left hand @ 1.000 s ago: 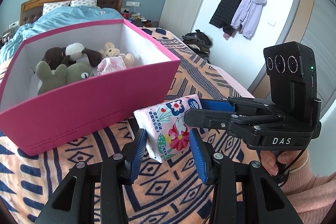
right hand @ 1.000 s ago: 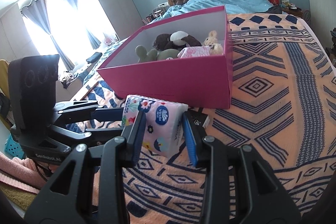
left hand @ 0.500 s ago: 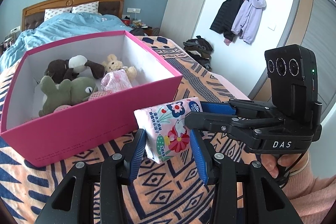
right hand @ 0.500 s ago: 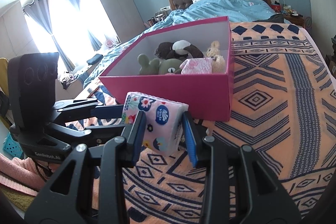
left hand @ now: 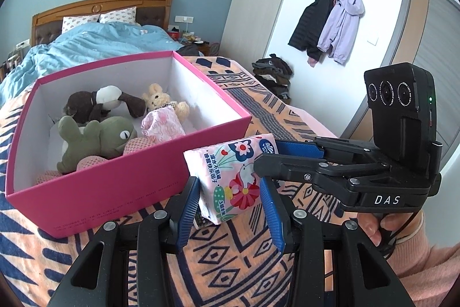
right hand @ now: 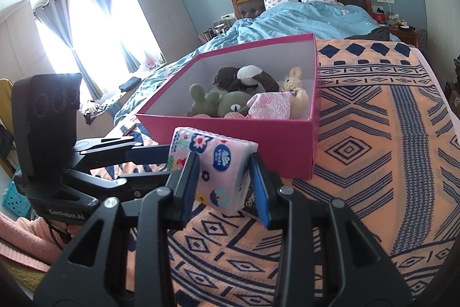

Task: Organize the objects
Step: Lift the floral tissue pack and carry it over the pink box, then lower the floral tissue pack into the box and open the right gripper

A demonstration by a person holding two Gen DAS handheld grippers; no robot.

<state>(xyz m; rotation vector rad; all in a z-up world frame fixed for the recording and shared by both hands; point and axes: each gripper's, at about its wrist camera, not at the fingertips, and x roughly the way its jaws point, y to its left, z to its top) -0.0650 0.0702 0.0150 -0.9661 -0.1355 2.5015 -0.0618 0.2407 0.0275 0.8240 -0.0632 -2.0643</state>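
A pink flowered tissue pack (left hand: 230, 177) (right hand: 218, 169) hangs just above the orange patterned bedspread (right hand: 373, 163), close to the near wall of the pink box (left hand: 115, 180) (right hand: 230, 134). My left gripper (left hand: 230, 200) (right hand: 168, 163) is shut on the pack from one side. From the other side my right gripper (right hand: 224, 177) (left hand: 267, 160) is shut on it too. Inside the box lie a green frog plush (left hand: 100, 140), a brown and white dog plush (left hand: 95, 102), a beige bunny (left hand: 161, 102) and a pink packet (left hand: 164, 125).
A small dark flat item (right hand: 248, 203) lies on the bedspread under the pack. A blue duvet (right hand: 302, 19) and headboard are behind the box. Coats (left hand: 330, 22) hang on the white wall above a clothes pile (left hand: 273, 71). A blue crate (right hand: 14, 197) stands at the far left.
Both grippers have come up a little with the tissue pack between them, so more of the box's inside shows. The grip on the pack looks the same.
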